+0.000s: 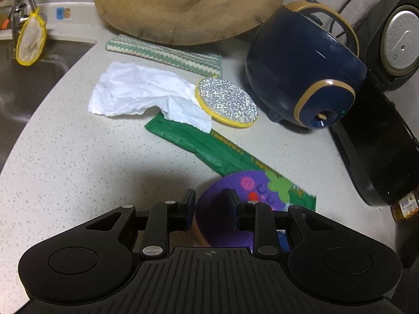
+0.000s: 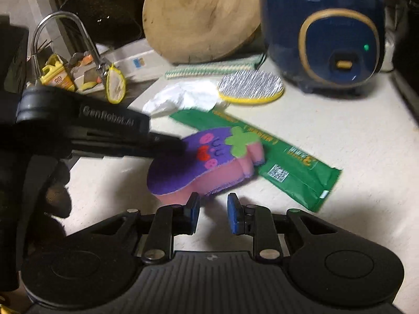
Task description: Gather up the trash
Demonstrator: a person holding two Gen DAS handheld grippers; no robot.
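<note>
A purple and pink eggplant-shaped sponge [image 2: 199, 167] lies on the speckled counter, partly on a green wrapper [image 2: 288, 164]. My left gripper [image 1: 212, 206] has its fingers on either side of the sponge [image 1: 251, 191]; whether they press it I cannot tell. In the right wrist view the left gripper [image 2: 167, 146] reaches in from the left onto the sponge. My right gripper [image 2: 213, 209] is open and empty just in front of the sponge. A crumpled white tissue [image 1: 141, 94] lies beyond the green wrapper [image 1: 209, 149], overlapping its far end.
A glittery round scrubber [image 1: 226, 100] with a yellow rim lies by the tissue. A navy rice cooker [image 1: 306, 70] and a black appliance [image 1: 387, 151] stand right. A wooden board [image 1: 188, 5] leans behind a striped cloth [image 1: 167, 55]. The sink [image 1: 31, 83] is left.
</note>
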